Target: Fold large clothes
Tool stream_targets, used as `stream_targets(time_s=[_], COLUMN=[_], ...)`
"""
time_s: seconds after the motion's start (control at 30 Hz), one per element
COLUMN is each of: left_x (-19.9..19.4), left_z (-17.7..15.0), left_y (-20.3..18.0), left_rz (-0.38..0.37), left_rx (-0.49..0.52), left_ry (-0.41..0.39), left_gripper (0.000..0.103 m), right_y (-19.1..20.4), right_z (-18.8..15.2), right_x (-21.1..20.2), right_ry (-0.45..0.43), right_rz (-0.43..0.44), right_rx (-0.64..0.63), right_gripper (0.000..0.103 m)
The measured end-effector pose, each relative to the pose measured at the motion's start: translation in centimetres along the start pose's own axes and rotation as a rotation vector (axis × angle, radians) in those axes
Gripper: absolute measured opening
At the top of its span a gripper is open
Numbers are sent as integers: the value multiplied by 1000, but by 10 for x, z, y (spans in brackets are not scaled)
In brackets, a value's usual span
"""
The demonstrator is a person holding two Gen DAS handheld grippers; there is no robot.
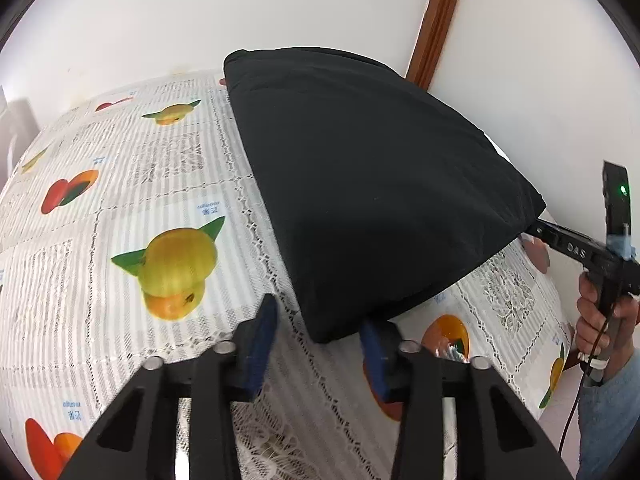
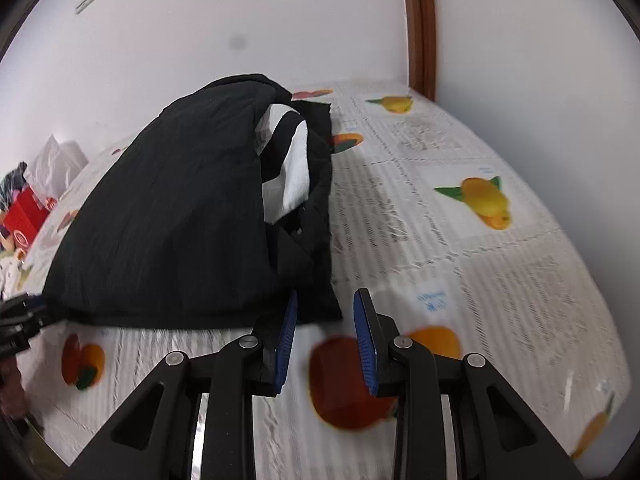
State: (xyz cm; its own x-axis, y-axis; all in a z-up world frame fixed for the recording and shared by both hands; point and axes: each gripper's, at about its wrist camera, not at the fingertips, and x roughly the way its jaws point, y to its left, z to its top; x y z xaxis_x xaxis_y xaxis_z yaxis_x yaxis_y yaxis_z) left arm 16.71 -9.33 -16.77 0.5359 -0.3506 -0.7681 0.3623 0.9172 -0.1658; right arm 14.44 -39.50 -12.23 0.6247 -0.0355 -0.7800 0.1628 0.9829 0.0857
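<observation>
- The worktop (image 1: pixel 120 208) is wearing a white lace-patterned cloth printed with yellow, orange and red fruit and small blue lettering, and it is running back to a white wall.
- A black garment (image 1: pixel 360 184) is lying on that cloth, folded into a thick bundle, with white lining showing (image 2: pixel 296 168) at its opening in the right wrist view.
- At the far left end in the right wrist view, a red box (image 2: pixel 24 216) and some white crumpled material (image 2: pixel 56 164) are sitting by the worktop's edge.

red box (image 2: pixel 25 216) cut off at edge; tablecloth (image 2: pixel 440 240) print blurred
</observation>
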Motion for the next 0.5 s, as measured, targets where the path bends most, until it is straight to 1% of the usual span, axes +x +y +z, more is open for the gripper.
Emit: stream_targets(time_s=[0.03, 0.07, 0.1, 0.13, 0.2, 0.23, 0.33, 0.5], left_x=[1, 1, 2, 3, 3, 3, 2, -1], left_z=[0, 1, 2, 2, 3, 3, 3, 4], left_y=[0, 0, 1, 2, 6, 7, 13, 37], left_rz=[-1, -2, -1, -1, -16, -19, -1, 6], left_rx=[-1, -4, -7, -10, -21, -26, -29, -71], left_ry=[1, 0, 5, 6, 6, 4, -4, -15], left_gripper=[29, 22, 20, 17, 15, 14, 10, 9], right_y=[0, 0, 1, 3, 8, 12, 26, 46], right_z=[2, 4, 6, 7, 8, 8, 10, 18], right_x=[3, 5, 7, 10, 14, 14, 16, 25], right_ry=[1, -2, 4, 15, 21, 11, 7, 12], right_rz=[4, 13, 17, 14, 31, 18, 5, 16], right_rx=[9, 15, 17, 16, 5, -12, -52, -70], right_gripper=[29, 29, 28, 20, 12, 9, 7, 7])
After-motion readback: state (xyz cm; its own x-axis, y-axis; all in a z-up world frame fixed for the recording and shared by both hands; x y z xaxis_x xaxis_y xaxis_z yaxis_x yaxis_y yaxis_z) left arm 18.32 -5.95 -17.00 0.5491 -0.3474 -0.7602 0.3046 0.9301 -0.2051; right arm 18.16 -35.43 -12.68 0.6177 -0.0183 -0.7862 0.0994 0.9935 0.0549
